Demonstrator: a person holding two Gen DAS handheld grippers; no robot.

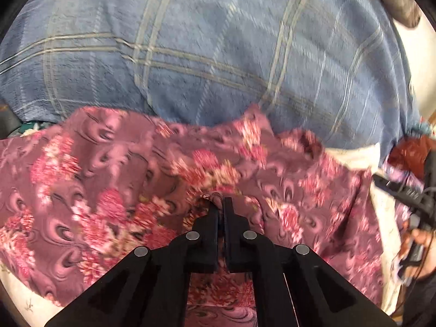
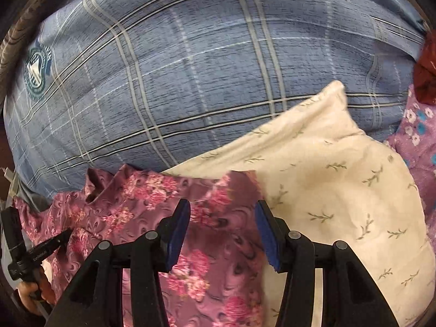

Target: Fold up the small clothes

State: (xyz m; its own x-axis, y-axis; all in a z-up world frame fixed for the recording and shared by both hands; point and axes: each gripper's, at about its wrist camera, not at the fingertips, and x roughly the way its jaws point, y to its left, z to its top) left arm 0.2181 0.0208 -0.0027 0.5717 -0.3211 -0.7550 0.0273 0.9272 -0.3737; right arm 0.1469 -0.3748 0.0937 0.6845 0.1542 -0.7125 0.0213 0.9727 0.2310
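Floral garment (image 1: 114,179): mauve with pink flowers, spread rumpled over cream pillow (image 2: 340,185), far edge against blue plaid bedding (image 2: 190,68). Left gripper (image 1: 221,204): jaws together, clamped on a raised fold of garment near its middle. Right gripper (image 2: 222,212): jaws apart, blue pads (image 2: 178,234) exposed, poised above garment's right edge where cloth meets pillow. Purple flowered fabric (image 2: 419,136) beside pillow's right corner.

a blue plaid bedcover (image 2: 190,81) with a round crest patch (image 2: 36,66) fills the background, a cream pillow (image 2: 340,190) with small sprigs lies on it, purple floral fabric (image 2: 419,136) and dark red cloth (image 2: 426,73) at the right edge.
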